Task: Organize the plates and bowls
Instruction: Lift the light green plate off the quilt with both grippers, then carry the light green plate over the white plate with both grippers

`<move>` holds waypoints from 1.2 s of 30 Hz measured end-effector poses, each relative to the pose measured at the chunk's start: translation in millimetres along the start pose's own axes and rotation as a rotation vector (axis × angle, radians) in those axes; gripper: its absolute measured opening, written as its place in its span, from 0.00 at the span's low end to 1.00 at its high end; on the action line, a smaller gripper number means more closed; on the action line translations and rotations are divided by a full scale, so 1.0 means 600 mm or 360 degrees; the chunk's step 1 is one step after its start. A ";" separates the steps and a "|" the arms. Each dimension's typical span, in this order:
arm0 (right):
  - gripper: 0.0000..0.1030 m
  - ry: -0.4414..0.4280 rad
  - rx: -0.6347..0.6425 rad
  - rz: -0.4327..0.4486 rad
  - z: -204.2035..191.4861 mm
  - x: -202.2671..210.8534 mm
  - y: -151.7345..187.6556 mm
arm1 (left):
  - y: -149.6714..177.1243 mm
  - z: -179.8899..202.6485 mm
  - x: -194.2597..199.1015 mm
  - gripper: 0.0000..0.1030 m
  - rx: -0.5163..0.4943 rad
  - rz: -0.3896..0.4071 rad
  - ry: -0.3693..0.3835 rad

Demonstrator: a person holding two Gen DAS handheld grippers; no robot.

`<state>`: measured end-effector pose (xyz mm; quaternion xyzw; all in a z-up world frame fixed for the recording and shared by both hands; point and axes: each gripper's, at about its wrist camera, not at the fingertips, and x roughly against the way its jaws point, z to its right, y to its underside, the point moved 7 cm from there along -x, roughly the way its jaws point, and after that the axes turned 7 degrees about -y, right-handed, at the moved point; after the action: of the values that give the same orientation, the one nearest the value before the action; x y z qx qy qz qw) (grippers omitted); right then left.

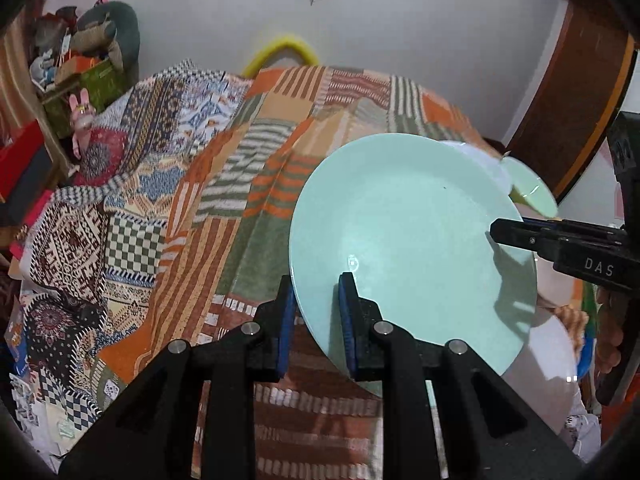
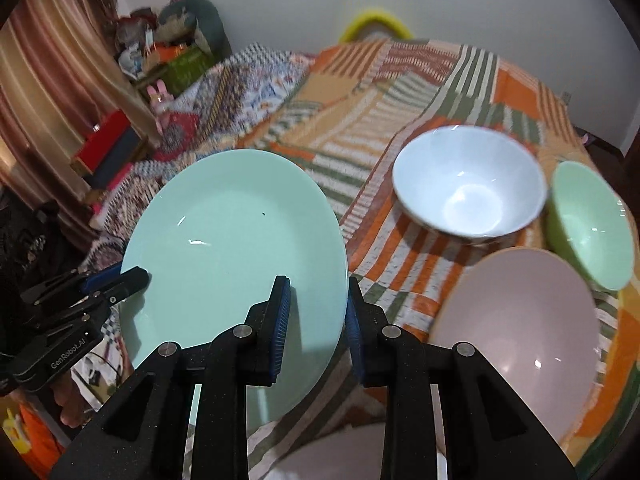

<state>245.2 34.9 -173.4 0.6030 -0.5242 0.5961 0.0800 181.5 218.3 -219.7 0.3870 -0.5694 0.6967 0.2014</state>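
Mint plate point(image 2: 236, 248) held above the patterned blanket point(image 2: 404, 112), tilted, pinched at opposite rims: left gripper point(image 1: 318, 312) clamped on one edge, right gripper point(image 2: 318, 312) clamped on the other. Best kept level, both hands moving together so neither pad slips. Pink plate point(image 2: 520, 332) just beside looks the likely stacking spot; white bowl point(image 2: 468, 184) and green bowl point(image 2: 588, 220) beyond need clearing.

The left wrist view looks forward and steeply down along its tongs point(image 1: 316, 312), close over the mint plate point(image 1: 408, 240) and the patchwork blanket point(image 1: 224, 184), toward the far wall. The right wrist view faces likewise, from the plate's other side. Both share that plate, the blanket and the yellow ring point(image 2: 376, 20), and each sees the other's tongs.
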 end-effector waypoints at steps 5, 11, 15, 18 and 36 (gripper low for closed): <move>0.24 -0.0007 0.0022 0.0118 -0.009 0.061 0.006 | -0.007 0.029 0.056 0.19 -0.0029 0.0078 0.0007; 0.24 0.0002 0.0061 0.0195 -0.008 0.119 0.022 | -0.002 0.068 0.112 0.19 -0.0073 0.0130 0.0018; 0.24 0.0011 0.0070 0.0233 -0.003 0.156 0.041 | 0.008 0.092 0.134 0.19 -0.0085 0.0129 0.0044; 0.24 0.0019 0.0078 0.0257 0.002 0.180 0.057 | 0.018 0.109 0.145 0.19 -0.0093 0.0119 0.0068; 0.24 0.0005 -0.0174 0.0259 0.064 0.222 0.184 | 0.106 0.208 0.131 0.20 -0.0281 -0.0063 0.0119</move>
<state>154.6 -112.4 -135.0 0.5521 -0.6030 0.5721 0.0650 125.6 69.9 -193.3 0.3526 -0.6128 0.6538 0.2696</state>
